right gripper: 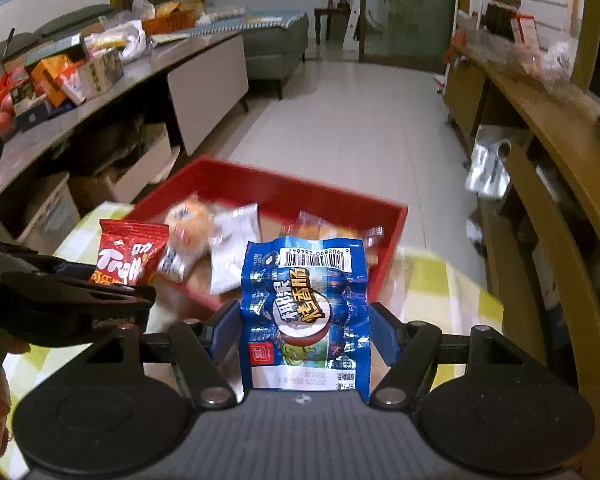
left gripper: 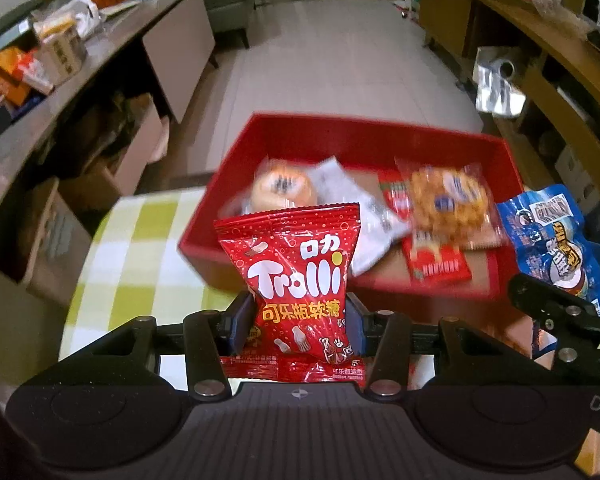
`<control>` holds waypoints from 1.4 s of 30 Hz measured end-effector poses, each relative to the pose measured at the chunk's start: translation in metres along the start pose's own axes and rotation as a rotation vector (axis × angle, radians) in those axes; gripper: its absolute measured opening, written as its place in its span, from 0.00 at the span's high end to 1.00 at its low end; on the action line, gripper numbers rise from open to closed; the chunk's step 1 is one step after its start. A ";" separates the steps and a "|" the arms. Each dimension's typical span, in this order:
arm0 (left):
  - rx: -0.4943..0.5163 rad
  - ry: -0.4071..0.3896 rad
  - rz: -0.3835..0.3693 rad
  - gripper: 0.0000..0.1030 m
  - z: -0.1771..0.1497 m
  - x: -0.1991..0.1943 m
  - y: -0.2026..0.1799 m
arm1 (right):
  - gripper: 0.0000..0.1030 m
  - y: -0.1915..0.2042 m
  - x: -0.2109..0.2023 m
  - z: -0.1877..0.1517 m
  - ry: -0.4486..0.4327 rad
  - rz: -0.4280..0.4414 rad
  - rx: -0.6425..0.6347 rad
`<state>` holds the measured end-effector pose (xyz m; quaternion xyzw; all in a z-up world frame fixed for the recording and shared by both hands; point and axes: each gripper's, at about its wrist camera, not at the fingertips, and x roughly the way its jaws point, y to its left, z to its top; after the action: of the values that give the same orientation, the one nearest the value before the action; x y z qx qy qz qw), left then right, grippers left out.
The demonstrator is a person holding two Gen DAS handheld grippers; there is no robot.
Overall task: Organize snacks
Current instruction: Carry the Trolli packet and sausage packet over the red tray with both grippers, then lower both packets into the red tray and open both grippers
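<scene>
Two claws point down at a slant over a checked table [left gripper: 140,240]. The left claw [left gripper: 298,320] is clamped on one red Trolli gummy packet [left gripper: 296,272], held upright before the red tray [left gripper: 340,136] at the table's far edge. The right claw [right gripper: 305,332] is clamped on one blue sausage packet [right gripper: 306,312] near the tray's right corner. The tray is blurred; about five wrapped snacks [left gripper: 446,200] lie inside, their labels unreadable.

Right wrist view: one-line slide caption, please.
Right gripper holds a blue snack packet before the red tray of snacks.
</scene>
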<state>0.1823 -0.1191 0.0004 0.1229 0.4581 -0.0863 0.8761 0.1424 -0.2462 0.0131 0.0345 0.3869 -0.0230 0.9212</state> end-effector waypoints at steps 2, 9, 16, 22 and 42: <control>0.009 -0.014 0.008 0.46 0.013 0.006 -0.002 | 0.28 -0.002 0.010 0.013 -0.016 -0.010 -0.001; 0.042 -0.068 0.065 0.46 0.056 0.034 -0.008 | 0.28 -0.009 0.057 0.041 -0.002 -0.034 0.006; 0.098 -0.046 0.099 0.45 0.069 0.078 -0.019 | 0.28 -0.001 0.106 0.040 0.077 -0.044 -0.050; 0.125 -0.043 0.110 0.25 0.061 0.087 -0.019 | 0.25 0.000 0.120 0.033 0.124 -0.032 -0.060; 0.115 0.138 0.036 0.22 0.007 0.078 0.005 | 0.13 0.014 0.100 -0.001 0.245 0.045 -0.121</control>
<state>0.2333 -0.1197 -0.0596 0.1871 0.5091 -0.0880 0.8355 0.2127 -0.2340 -0.0583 -0.0102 0.4966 0.0253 0.8676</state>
